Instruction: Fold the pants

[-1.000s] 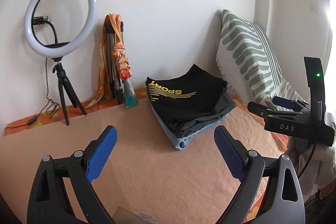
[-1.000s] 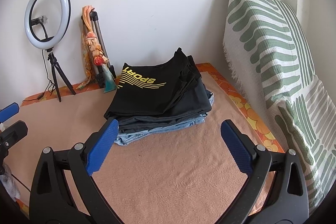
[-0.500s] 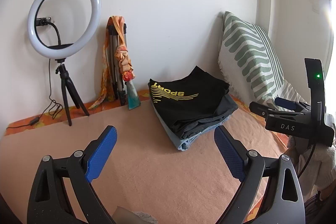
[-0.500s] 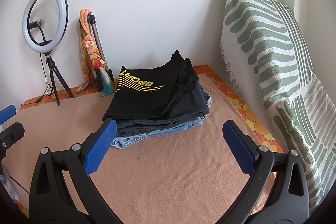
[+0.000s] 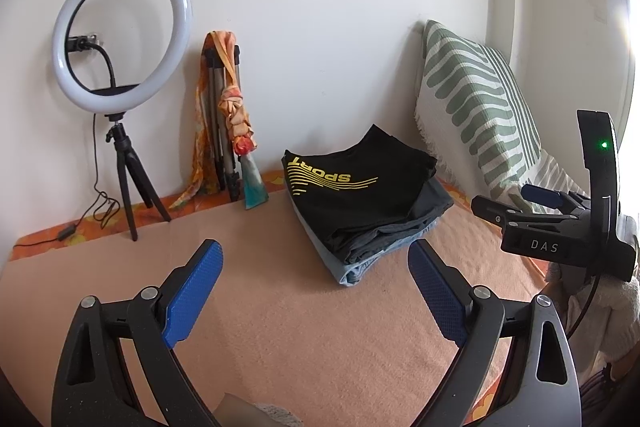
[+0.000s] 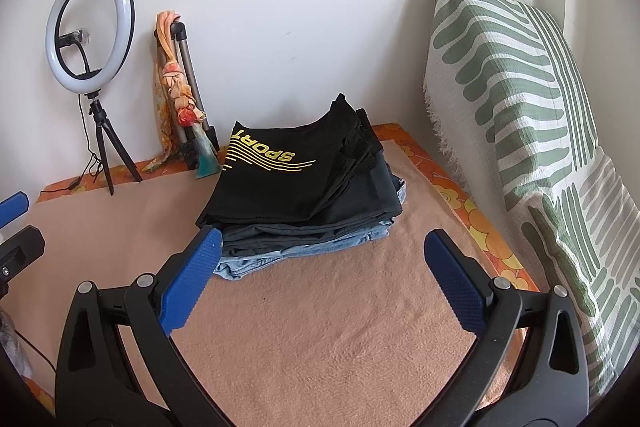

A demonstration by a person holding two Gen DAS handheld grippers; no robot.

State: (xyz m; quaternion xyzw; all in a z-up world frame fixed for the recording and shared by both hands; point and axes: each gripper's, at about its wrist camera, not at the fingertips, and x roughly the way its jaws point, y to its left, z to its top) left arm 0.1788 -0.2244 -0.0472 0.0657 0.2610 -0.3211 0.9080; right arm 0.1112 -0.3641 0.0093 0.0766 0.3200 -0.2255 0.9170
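Both grippers, left gripper [image 5: 314,297] and right gripper [image 6: 320,283], hang released and empty, drawing back slightly over the past second from the folded pants stack [image 6: 304,195] at 12 o'clock on the bed [image 6: 340,339], so the folding looks finished.

Ahead of the left gripper [image 5: 314,293], slightly right: folded stack of black, grey and denim pants [image 5: 366,203] on peach blanket [image 5: 280,307]. Far left: white ring light on tripod [image 5: 120,39]. Beyond right gripper [image 6: 320,281], right: green-striped white cushion [image 6: 516,87] against wall.
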